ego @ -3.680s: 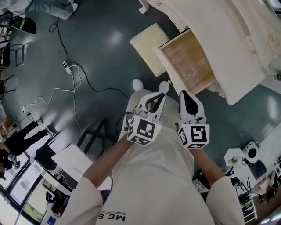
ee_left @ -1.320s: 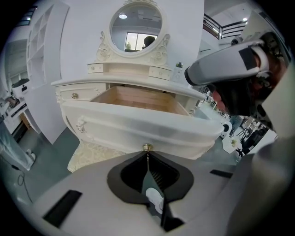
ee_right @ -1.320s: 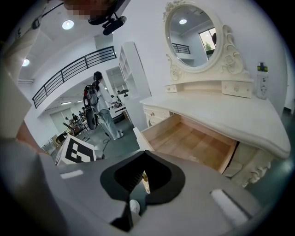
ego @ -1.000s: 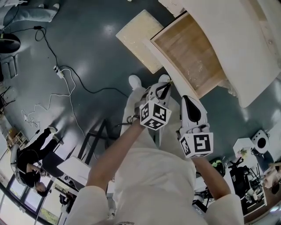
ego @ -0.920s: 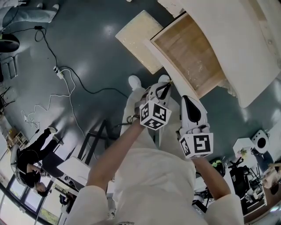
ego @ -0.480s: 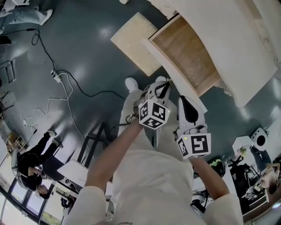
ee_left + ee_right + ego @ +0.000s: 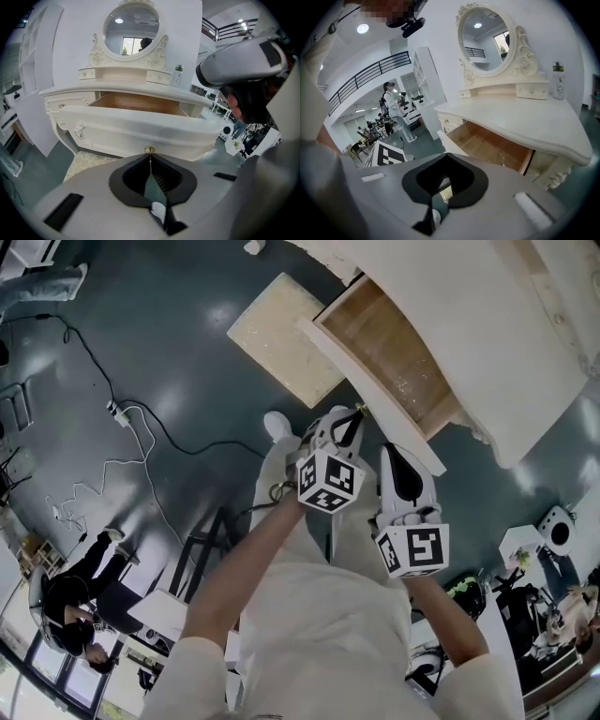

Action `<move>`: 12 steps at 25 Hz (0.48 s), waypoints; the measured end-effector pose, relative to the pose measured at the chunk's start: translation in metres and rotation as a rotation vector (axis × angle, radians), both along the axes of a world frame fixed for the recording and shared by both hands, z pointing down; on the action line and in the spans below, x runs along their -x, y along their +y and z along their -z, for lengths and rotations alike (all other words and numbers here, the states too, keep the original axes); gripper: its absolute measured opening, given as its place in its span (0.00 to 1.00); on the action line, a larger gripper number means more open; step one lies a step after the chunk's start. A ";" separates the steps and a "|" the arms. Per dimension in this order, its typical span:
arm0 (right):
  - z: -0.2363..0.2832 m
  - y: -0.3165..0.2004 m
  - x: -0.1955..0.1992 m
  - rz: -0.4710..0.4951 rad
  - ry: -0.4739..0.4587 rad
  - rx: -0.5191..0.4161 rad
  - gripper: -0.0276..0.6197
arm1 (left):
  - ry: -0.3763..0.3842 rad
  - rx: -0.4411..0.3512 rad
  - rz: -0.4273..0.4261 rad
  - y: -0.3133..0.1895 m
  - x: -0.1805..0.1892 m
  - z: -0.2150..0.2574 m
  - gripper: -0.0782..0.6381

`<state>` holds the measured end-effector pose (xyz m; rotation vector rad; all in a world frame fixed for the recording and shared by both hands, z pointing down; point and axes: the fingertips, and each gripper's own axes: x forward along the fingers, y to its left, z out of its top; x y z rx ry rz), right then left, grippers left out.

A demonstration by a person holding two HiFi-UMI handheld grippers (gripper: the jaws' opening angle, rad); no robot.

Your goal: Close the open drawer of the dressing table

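The white dressing table [image 7: 487, 352] has its drawer [image 7: 384, 343] pulled out, wood floor showing, curved white front [image 7: 140, 129] facing me. A small gold knob [image 7: 149, 150] sits mid-front. My left gripper [image 7: 353, 417] is shut and empty, its tips [image 7: 150, 157] right at the knob; contact cannot be told. My right gripper [image 7: 390, 450] is also shut and empty, held beside the left one and slightly back from the drawer front. In the right gripper view my right gripper [image 7: 445, 158] looks across the open drawer [image 7: 487, 145] from its corner.
A cream mat [image 7: 281, 338] lies on the dark floor under the table. An oval mirror [image 7: 131, 29] and a bottle [image 7: 557, 81] stand on the tabletop. A white cable [image 7: 141, 423] and a black frame [image 7: 202, 549] lie to my left; people stand further off.
My left gripper has reached forward from beside the right one to the drawer's front at the knob. The right gripper has barely moved. The drawer stands open as before.
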<state>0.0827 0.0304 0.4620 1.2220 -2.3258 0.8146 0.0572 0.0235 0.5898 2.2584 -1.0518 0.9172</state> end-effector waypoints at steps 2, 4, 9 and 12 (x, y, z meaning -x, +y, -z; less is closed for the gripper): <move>0.000 -0.002 -0.003 -0.011 0.002 0.000 0.04 | 0.003 0.000 0.000 -0.003 -0.002 0.000 0.12; -0.001 -0.005 -0.006 -0.026 0.003 0.000 0.04 | 0.007 0.002 0.002 -0.007 -0.005 0.000 0.12; -0.002 -0.013 -0.014 -0.053 0.006 -0.005 0.04 | 0.022 0.008 0.001 -0.018 -0.013 0.000 0.12; -0.002 -0.018 -0.017 -0.065 0.010 -0.009 0.04 | 0.029 0.007 -0.004 -0.025 -0.016 -0.001 0.12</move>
